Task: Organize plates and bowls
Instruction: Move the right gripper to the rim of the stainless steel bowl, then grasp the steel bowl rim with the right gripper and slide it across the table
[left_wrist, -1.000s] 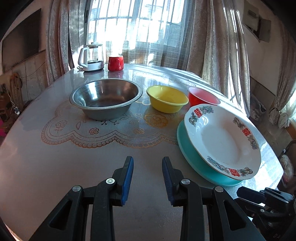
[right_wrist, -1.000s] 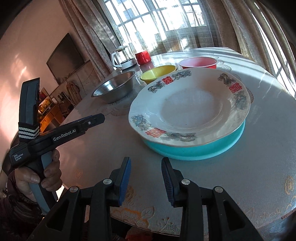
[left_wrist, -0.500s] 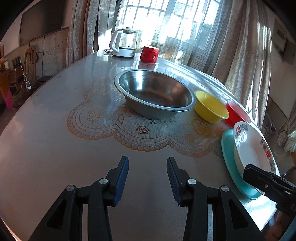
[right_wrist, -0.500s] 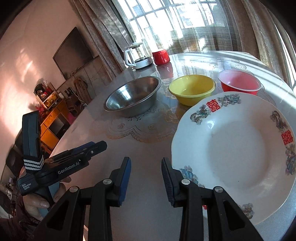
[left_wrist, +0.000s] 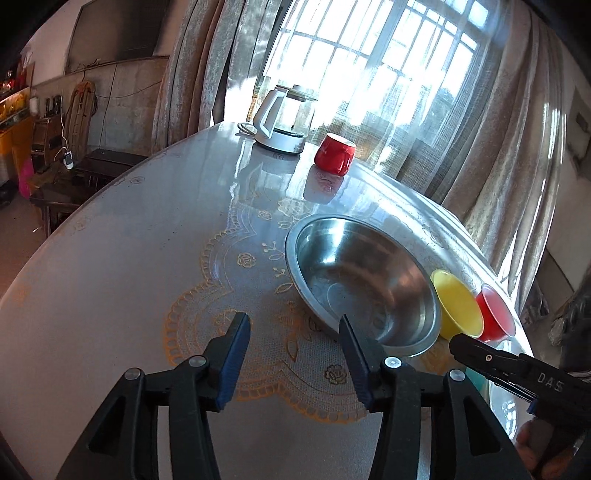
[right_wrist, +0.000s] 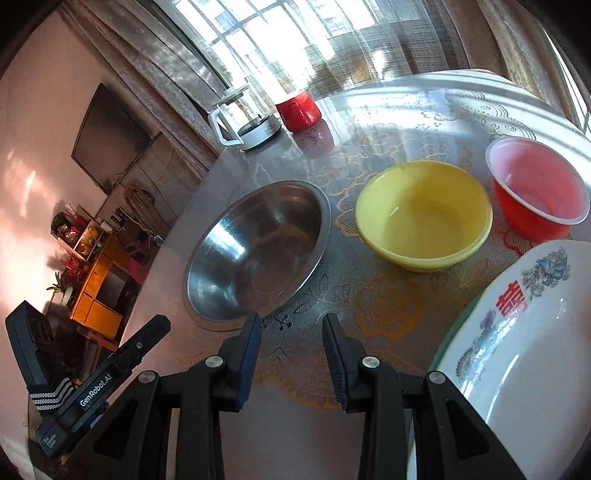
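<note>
Left gripper (left_wrist: 293, 334): jaws spread wide, nothing between the blue pads; it is held above the lace-patterned table (left_wrist: 129, 277), with its right-hand finger overlapping the near rim of the steel bowl (left_wrist: 360, 286) in the left wrist view; contact cannot be confirmed. Right gripper (right_wrist: 291, 341): jaws likewise parted, nothing held; its left finger tip lies just at the near rim of the steel bowl (right_wrist: 258, 251) in the right wrist view; whether it touches cannot be told.

Bowl row, left to right in the right wrist view: steel bowl; yellow bowl (right_wrist: 423, 214) just beside it; red bowl (right_wrist: 537, 188) beside the yellow one; all three upright and apart from each other. The white plate (right_wrist: 524, 354), bearing red characters and floral rim decoration, sits on a teal plate (right_wrist: 448, 338), of which only an edge sliver shows; this stack lies at the near right, close to the red bowl and the yellow bowl.

Far side of the table: glass kettle (left_wrist: 284, 118) on a white base; red mug (left_wrist: 334, 153) just beside it; both well apart from the bowls. Curtains (left_wrist: 509, 147) hang across the window behind.
</note>
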